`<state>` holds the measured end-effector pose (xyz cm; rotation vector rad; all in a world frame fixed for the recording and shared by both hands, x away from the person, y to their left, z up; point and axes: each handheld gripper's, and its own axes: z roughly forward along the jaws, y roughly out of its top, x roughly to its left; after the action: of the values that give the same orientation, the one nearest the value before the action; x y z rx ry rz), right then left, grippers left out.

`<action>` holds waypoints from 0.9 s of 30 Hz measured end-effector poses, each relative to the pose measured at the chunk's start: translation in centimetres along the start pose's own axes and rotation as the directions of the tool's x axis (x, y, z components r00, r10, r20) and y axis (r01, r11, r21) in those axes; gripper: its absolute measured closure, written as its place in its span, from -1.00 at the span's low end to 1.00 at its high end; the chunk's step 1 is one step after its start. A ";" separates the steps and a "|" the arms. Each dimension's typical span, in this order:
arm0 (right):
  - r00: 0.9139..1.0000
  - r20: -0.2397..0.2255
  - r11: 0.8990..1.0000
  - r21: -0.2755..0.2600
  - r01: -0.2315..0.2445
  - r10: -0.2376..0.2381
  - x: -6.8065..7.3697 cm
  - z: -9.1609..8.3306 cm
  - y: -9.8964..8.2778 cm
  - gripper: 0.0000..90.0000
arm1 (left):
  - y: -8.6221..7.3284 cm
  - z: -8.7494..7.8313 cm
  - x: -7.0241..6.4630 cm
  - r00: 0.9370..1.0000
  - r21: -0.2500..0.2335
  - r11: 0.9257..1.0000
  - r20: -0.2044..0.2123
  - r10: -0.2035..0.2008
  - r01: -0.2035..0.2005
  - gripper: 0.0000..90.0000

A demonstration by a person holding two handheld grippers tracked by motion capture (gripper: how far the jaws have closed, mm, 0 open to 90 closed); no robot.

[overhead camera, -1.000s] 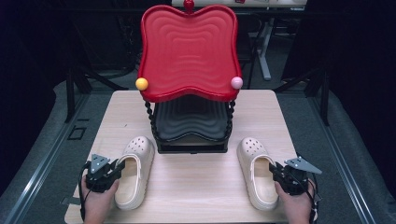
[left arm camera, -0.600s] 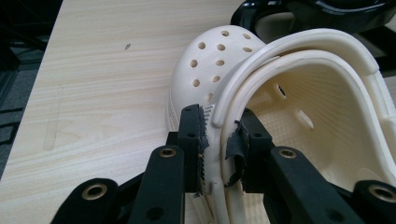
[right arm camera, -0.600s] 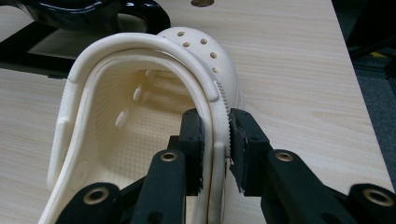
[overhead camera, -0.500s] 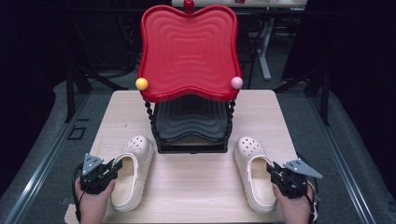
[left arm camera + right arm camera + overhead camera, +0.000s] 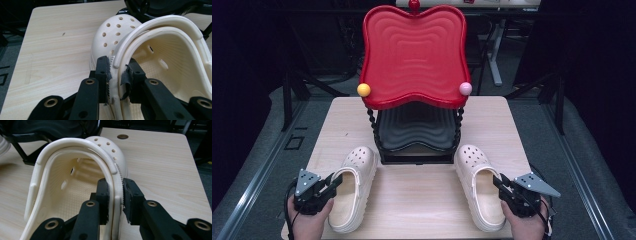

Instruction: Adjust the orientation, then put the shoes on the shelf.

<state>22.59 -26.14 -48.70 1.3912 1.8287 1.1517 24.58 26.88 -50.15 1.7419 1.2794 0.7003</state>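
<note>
Two cream clogs lie toes-forward on the bench [image 5: 422,192], either side of a black rack [image 5: 417,132] w/ a red tray [image 5: 413,52] on top. Left gripper [image 5: 331,182] has its jaws clenched on the left clog [image 5: 354,187] at the outer side wall nr the heel; right gripper [image 5: 501,184] likewise grips the right clog [image 5: 479,185] by its outer wall.

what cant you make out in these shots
- Lower black tray: high view, mostly covered by the red tray above.
- Left clog: left gripper view, heel cut off by the frame edge.
- Right clog: right gripper view, sole underside faces the table.
</note>
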 end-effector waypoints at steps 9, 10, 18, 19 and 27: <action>0.998 -0.051 0.999 -0.046 0.024 -0.026 2.0 -1.4 0.2 0.68 | 0.3 -1.9 -1.5 0.998 -0.038 0.999 0.050 0.029 -0.027 0.68; 0.998 -0.051 0.999 -0.046 0.024 -0.026 2.0 -1.4 0.2 0.68 | 0.3 -1.9 -1.5 0.998 -0.038 0.999 0.050 0.029 -0.027 0.68; 0.994 -0.102 0.997 -0.073 0.023 -0.030 3.1 -1.7 0.9 0.68 | 1.1 -2.3 -3.2 0.994 -0.064 0.996 0.086 0.063 -0.058 0.68; 0.993 -0.109 0.996 -0.080 0.029 -0.038 3.4 -1.6 1.2 0.68 | 1.4 -2.2 -3.6 0.993 -0.072 0.995 0.096 0.069 -0.063 0.68; 0.988 -0.143 0.994 -0.100 0.041 -0.055 4.5 -1.0 2.1 0.68 | 2.6 -1.5 -5.3 0.986 -0.093 0.992 0.135 0.097 -0.085 0.68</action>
<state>21.35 -21.95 -46.14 1.2303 1.8688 1.3291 22.89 22.01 -46.90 1.7544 1.0653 0.6644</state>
